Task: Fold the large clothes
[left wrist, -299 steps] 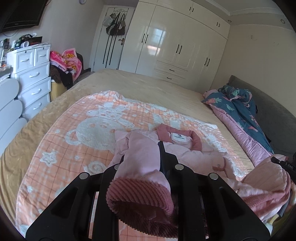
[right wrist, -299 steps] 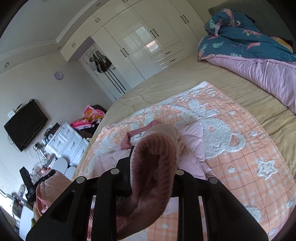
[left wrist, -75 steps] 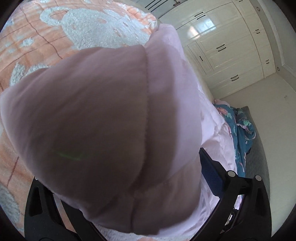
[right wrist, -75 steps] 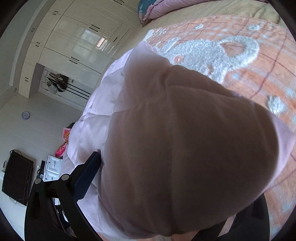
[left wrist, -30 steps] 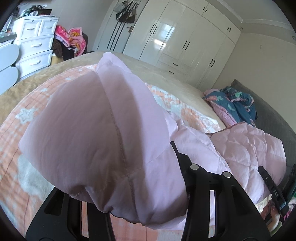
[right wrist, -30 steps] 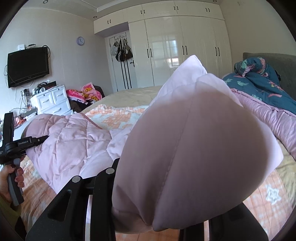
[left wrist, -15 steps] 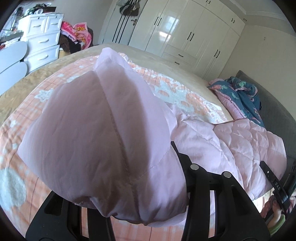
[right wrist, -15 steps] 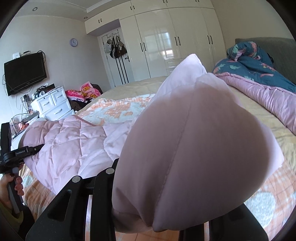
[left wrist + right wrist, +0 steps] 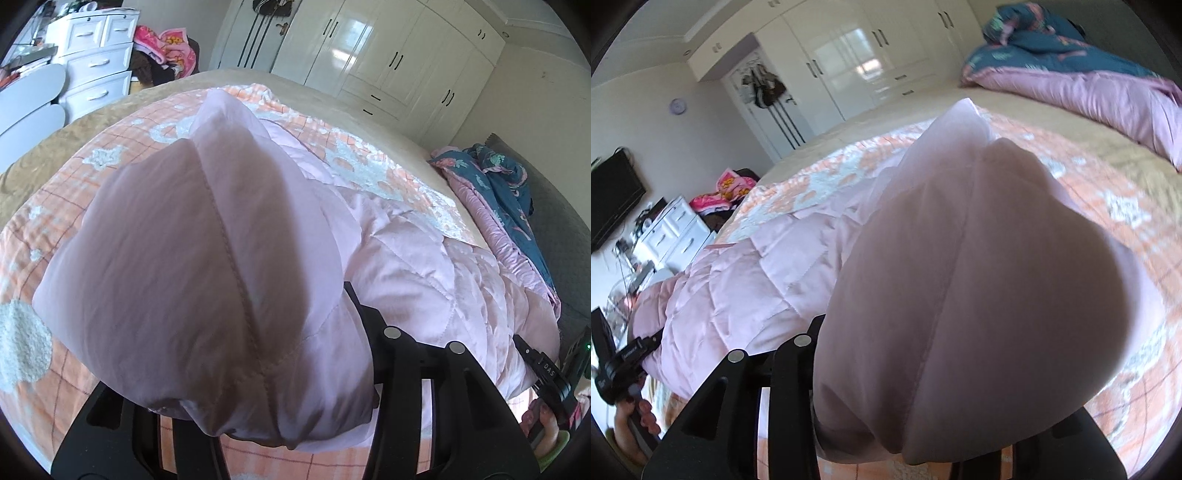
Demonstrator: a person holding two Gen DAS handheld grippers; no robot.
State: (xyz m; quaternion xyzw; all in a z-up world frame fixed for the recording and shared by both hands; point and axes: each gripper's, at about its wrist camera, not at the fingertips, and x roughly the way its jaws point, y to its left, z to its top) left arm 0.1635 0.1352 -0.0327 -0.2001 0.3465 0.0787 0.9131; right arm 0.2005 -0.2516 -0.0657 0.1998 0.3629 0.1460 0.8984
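A pale pink quilted jacket (image 9: 406, 266) stretches between my two grippers above the bed. My left gripper (image 9: 266, 369) is shut on one bunched corner of the jacket (image 9: 192, 266), which fills the left wrist view and hides the fingertips. My right gripper (image 9: 923, 387) is shut on the other bunched corner (image 9: 979, 295). The quilted body sags between them in the right wrist view (image 9: 750, 280). The other hand-held gripper shows at the edge of each view (image 9: 546, 369) (image 9: 620, 362).
An orange and white bear-pattern blanket (image 9: 55, 206) covers the tan bed (image 9: 1071, 122). A blue and pink duvet (image 9: 509, 199) lies by the grey headboard. White drawers (image 9: 96, 66) stand to the left, white wardrobes (image 9: 388, 59) at the far wall, and a TV (image 9: 609, 199) hangs on the wall.
Both grippers have tilted downward toward the bed with the jacket corners still held. The jacket has dropped closer to the blanket.
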